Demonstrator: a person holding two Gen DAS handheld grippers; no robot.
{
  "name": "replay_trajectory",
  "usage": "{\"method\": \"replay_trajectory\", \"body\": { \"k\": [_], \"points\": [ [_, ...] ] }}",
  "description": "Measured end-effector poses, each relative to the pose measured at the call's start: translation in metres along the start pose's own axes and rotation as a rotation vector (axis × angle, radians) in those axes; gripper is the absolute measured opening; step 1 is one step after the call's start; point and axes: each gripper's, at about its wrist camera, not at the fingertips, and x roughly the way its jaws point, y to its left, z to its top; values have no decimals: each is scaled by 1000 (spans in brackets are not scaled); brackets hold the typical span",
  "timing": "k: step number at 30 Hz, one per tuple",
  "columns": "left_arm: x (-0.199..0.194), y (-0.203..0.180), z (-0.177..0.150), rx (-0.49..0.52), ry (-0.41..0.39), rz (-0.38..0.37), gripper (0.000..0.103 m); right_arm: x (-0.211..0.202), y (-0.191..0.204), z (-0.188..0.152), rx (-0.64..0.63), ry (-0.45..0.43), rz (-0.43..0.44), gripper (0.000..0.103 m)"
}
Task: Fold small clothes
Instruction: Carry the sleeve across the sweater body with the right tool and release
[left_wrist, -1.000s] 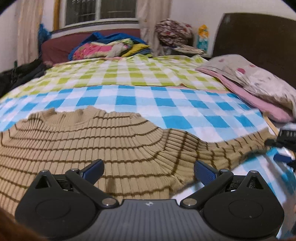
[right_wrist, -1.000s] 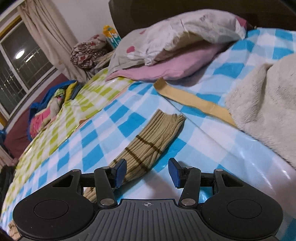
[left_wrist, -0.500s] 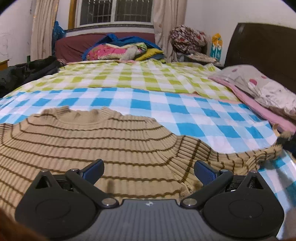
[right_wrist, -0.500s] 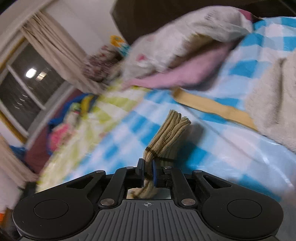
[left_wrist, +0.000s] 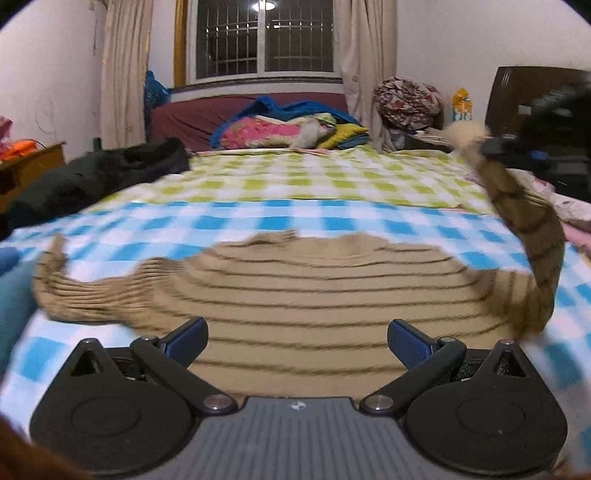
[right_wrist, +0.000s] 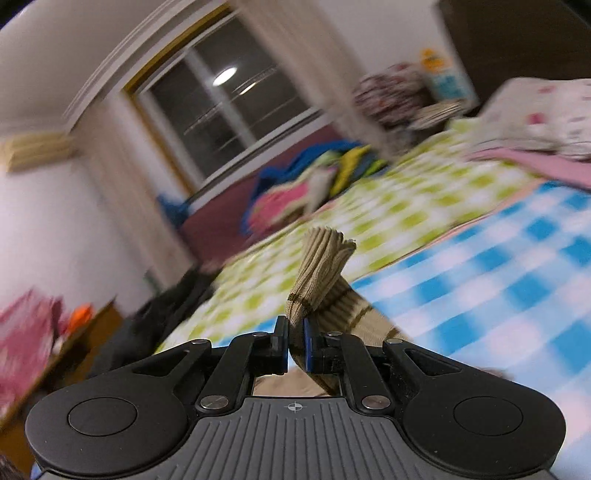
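Tan ribbed knit sweater with thin brown stripes (left_wrist: 295, 295) lies flat on the bed's blue-and-white checked sheet (left_wrist: 258, 221), body spread. Its right sleeve (right_wrist: 321, 266) is lifted off the bed, cuff pinched in the right gripper (right_wrist: 295, 345), jaws clamped tight on it. Left gripper (left_wrist: 297, 338) hovers over the hem, jaws wide apart, holding nothing.

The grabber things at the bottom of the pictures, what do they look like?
Both match. The left gripper and the right gripper each have a grey ribbed body with a tiny round mark in the middle, two big black round discs at the sides, black arms with silver screws, and blue pads on the fingertips.
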Motion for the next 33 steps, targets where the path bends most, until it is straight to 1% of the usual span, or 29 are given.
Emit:
{"method": "replay_trajectory", "body": {
  "k": [2, 4, 7, 9, 11, 12, 14, 17, 20, 22, 24, 28, 29, 31, 32, 33],
  "points": [
    [-8, 28, -8, 2, 3, 25, 103, 25, 31, -22, -36, 67, 33, 9],
    [-12, 55, -14, -20, 14, 42, 103, 52, 61, -48, -78, 134, 52, 9],
    [-11, 88, -26, -81, 33, 63, 103, 90, 97, -92, -177, 225, 47, 9],
    [-7, 104, -34, -115, 46, 65, 103, 109, 114, -121, -236, 281, 35, 9],
    [-4, 119, -40, -152, 55, 58, 103, 121, 126, -143, -285, 320, 24, 9],
    [-2, 125, -41, -164, 57, 51, 103, 121, 128, -151, -307, 330, 27, 9],
    [2, 133, -43, -166, 62, 38, 103, 116, 136, -166, -385, 331, 27, 9],
    [3, 146, -44, -188, 56, 43, 103, 111, 147, -180, -511, 330, 16, 9],
    [4, 159, -46, -220, 59, 44, 103, 106, 160, -192, -675, 297, 17, 10],
    [3, 163, -46, -233, 60, 48, 103, 102, 164, -198, -759, 295, 29, 12],
    [2, 167, -46, -240, 56, 51, 103, 99, 167, -204, -818, 307, 49, 14],
    [-1, 170, -45, -252, 44, 54, 103, 88, 174, -207, -888, 294, 100, 17],
    [-1, 170, -45, -252, 42, 56, 103, 87, 175, -206, -899, 296, 109, 18],
    [-1, 171, -45, -249, 42, 58, 103, 82, 177, -207, -936, 298, 133, 27],
    [0, 171, -46, -249, 44, 58, 103, 79, 178, -208, -960, 292, 137, 37],
    [1, 172, -46, -250, 47, 58, 103, 76, 178, -209, -969, 289, 142, 40]
  ]
}}
